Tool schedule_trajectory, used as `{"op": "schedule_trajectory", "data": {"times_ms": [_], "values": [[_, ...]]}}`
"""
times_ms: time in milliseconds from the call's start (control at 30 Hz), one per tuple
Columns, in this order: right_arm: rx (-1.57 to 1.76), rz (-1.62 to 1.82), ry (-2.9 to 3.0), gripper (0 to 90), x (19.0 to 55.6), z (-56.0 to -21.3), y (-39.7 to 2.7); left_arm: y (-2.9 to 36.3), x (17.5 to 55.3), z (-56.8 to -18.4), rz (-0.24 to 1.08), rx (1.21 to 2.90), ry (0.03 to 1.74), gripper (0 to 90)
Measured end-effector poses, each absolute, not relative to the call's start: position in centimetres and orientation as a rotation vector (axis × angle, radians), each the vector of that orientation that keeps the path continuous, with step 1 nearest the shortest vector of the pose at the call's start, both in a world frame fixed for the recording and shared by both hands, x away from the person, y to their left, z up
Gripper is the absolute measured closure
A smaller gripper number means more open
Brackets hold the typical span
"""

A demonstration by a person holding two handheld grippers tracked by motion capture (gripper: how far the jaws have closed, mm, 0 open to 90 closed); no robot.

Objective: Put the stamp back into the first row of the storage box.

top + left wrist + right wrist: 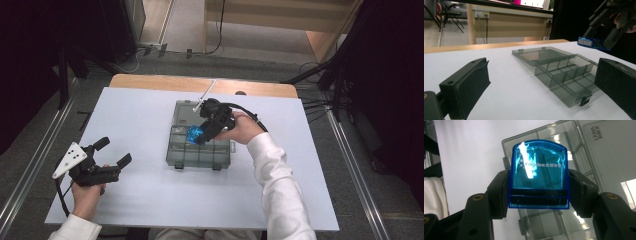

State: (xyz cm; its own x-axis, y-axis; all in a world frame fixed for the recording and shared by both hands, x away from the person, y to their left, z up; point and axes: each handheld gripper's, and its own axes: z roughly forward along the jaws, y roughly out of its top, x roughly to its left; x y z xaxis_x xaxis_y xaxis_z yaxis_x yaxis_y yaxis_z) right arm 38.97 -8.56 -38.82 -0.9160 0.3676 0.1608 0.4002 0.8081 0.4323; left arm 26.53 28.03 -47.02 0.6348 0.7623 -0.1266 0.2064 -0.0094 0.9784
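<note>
— On the counter's (150, 200) near left edge we see our left tool (114, 151), jaws spread wide, gripping nothing.

— At the middle we have the smoky compartment box (200, 155), its lid (186, 114) lying open and flat.

— Above its compartments our right tool (200, 134) pinches a blue translucent case (539, 173) marked "Kingdee" by its two sides.

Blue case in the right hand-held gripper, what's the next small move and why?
Probably lower it into a compartment. The right hand-held gripper clamps the blue case above the open organizer box, whose lid lies flat and whose visible dividers look empty.
</note>
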Motion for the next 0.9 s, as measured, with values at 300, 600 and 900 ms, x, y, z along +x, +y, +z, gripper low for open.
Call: {"op": "schedule_trajectory", "data": {"times_ms": [300,600,900], "values": [[-0.57,-0.708,-2.998,42.0,41.0,-39.9,-9.7,28.0,26.5,-47.1,0.521,1.555,0.836,0.0],[-0.556,-0.702,-2.987,42.0,42.6,-41.4,-10.4,28.2,26.6,-47.1,0.517,1.546,0.842,0.0],[-0.547,-0.687,-2.997,42.0,43.5,-42.7,-10.3,28.2,26.6,-47.1,0.509,1.542,0.845,0.0]]}}
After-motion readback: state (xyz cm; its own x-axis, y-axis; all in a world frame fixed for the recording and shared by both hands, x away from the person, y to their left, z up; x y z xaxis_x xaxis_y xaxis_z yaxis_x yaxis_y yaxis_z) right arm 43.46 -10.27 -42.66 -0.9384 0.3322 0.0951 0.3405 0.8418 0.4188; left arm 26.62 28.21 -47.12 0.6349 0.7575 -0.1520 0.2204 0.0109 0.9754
